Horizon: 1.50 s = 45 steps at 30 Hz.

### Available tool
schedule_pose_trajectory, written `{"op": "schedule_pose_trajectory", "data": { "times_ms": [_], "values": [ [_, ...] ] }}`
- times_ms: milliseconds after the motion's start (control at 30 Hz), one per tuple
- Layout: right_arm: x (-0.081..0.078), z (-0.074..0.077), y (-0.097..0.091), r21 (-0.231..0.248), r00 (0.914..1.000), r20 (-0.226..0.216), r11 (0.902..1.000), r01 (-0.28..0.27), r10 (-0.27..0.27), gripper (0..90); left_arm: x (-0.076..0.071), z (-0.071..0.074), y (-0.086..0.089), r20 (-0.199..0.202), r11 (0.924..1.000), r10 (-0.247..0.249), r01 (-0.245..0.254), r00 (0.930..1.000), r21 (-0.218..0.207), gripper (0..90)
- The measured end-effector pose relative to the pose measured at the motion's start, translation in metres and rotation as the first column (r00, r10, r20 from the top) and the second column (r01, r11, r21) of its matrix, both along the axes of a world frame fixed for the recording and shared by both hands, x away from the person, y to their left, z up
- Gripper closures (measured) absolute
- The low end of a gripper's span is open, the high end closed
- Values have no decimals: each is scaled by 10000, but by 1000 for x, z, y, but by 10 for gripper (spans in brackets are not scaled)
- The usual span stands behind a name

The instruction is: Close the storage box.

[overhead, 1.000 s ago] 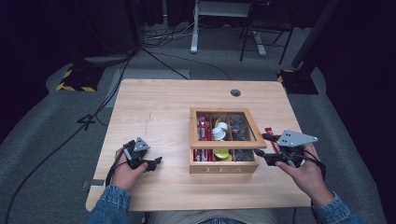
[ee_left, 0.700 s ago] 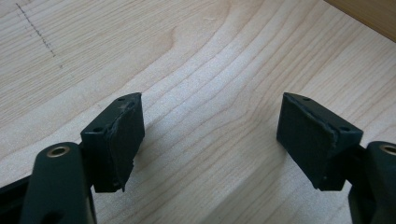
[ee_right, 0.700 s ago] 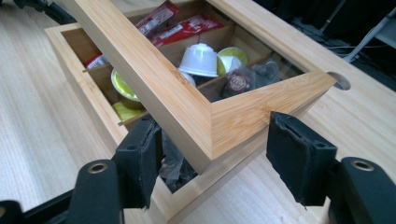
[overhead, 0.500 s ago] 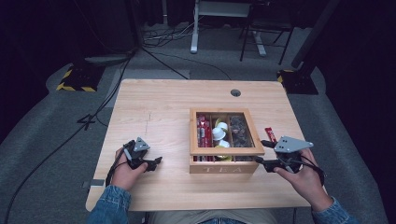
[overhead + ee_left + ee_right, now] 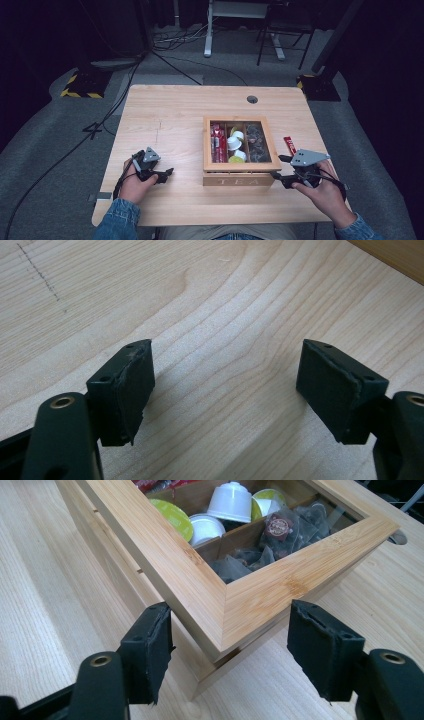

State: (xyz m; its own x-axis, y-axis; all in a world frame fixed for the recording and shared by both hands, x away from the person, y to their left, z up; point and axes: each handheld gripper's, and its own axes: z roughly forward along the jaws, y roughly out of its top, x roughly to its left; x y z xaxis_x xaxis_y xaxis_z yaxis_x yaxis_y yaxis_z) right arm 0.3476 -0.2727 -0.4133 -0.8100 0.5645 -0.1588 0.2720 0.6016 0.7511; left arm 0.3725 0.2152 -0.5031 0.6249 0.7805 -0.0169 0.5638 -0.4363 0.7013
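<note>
both forearms in blue denim sleeves, cuffs at the wrists. left tool [image 5: 167,173] & right tool [image 5: 276,167]: matte black bodies, each w/ a grey three-cornered plate on top, right plate bigger in the high view. black cables loop off both, by the hands. in the tool views: black jaw arms w/ a brass-coloured rivet eyelet each, blocky black ends w/ small screw holes on the top edge, dark rubbery pads [image 5: 136,385] w/ worn, rough edges.
</note>
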Motion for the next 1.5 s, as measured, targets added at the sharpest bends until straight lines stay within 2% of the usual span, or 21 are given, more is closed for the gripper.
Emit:
{"op": "schedule_pose_trajectory", "data": {
  "times_ms": [267, 567, 600, 667, 733, 867, 967, 1133, 1267, 1400, 1500],
  "values": [
    [1, -4, 1, -197, 9997, -231, 9998, 61, -66, 352, 0, 0, 0, 0, 10000, 2, -2, 10000, -6, 236],
    [2, -9, 1, -377, 9973, -727, 9993, 62, -90, 365, 0, 0, 0, 2, 10000, 5, -5, 10000, -9, 236],
    [2, -9, 1, -276, 9963, -853, 9996, 86, -110, 355, 0, 0, 0, 2, 10000, 4, -4, 10000, -9, 236],
    [2, -8, 0, 105, 9967, -811, 9999, 78, -69, 382, 0, 0, 0, -25, 10000, 22, -22, 10000, -45, 236],
    [2, -5, -1, 47, 9978, -646, 9999, 129, -126, 376, 0, 0, 0, -24, 10000, 28, -28, 10000, -50, 236],
    [3, -3, -2, 319, 9979, -629, 9994, 151, -131, 358, 0, 0, 0, -24, 10000, 28, -28, 10000, -49, 236],
    [6, 0, -3, 714, 9976, -669, 9972, 216, -168, 343, 0, 0, 0, -17, 10000, 24, -24, 10000, -44, 236],
    [13, 8, -10, 1391, 9976, -592, 9893, 440, -361, 322, -2, 0, 4, -21, 9999, 101, -101, 9999, -28, 236],
    [20, 13, -21, 1752, 9960, -513, 9812, 812, -732, 303, -3, 0, 7, -4, 9998, 169, -169, 9999, -38, 236],
    [27, 15, -35, 1989, 9902, -581, 9705, 1364, -1273, 266, -4, 0, 8, 5, 9998, 180, -180, 9998, -29, 236],
    [30, 16, -42, 2002, 9872, -656, 9673, 1559, -1455, 259, -5, 0, 10, -27, 9999, 159, -159, 9999, 4, 236]
  ]
}}
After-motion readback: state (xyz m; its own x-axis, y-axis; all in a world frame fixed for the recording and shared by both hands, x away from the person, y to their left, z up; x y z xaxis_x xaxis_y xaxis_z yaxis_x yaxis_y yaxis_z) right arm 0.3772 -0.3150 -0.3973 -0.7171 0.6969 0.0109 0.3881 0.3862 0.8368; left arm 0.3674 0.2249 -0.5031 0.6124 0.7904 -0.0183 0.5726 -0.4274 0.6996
